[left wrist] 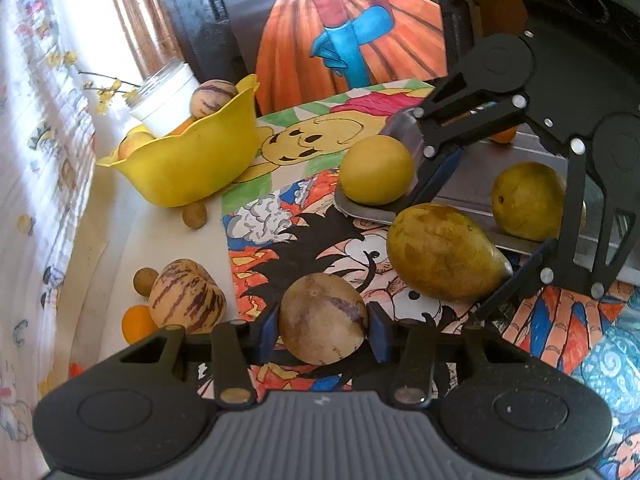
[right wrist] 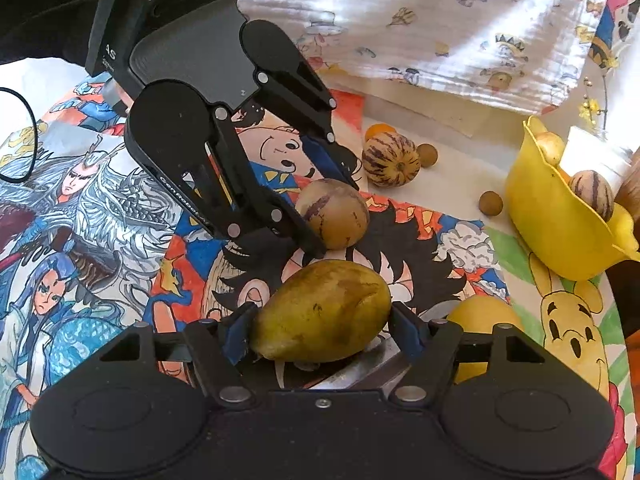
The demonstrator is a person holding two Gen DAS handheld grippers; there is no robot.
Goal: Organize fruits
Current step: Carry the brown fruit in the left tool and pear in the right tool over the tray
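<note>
Blue-padded jaws of the left gripper (left wrist: pixel 323 322) are closed on a tan, purple-streaked melon-like fruit (left wrist: pixel 322 318) — both pads press its sides, and it sits low over the cartoon-printed mat (left wrist: pixel 280 236) on the surface. The right gripper (right wrist: pixel 322 326) has its jaws set wider, around a green-yellow mango (right wrist: pixel 322 312); the pads meet both ends of the fruit, which lies at the edge of a metal tray (left wrist: pixel 532 200).

Layout of remaining fruit:
- Round yellow fruit (left wrist: pixel 376 170) — on the tray's near corner, just beside the mango.
- Second yellow fruit (left wrist: pixel 526 200) — further in on the tray, partly behind the right gripper's linkage.
- Yellow bowl (left wrist: pixel 192 168) — at the mat's far-left edge; it holds a striped fruit (left wrist: pixel 212 98) and a pale apple-like fruit (left wrist: pixel 134 142).
- Loose striped fruit (left wrist: pixel 186 298) — on the bare surface left of the mat, touching a small orange fruit (left wrist: pixel 136 322), with a small brown round fruit (left wrist: pixel 145 280) just beside it.
- Another small brown fruit (left wrist: pixel 195 215) — just below the bowl.

A printed white cloth (left wrist: pixel 36 120) covers the area behind.
</note>
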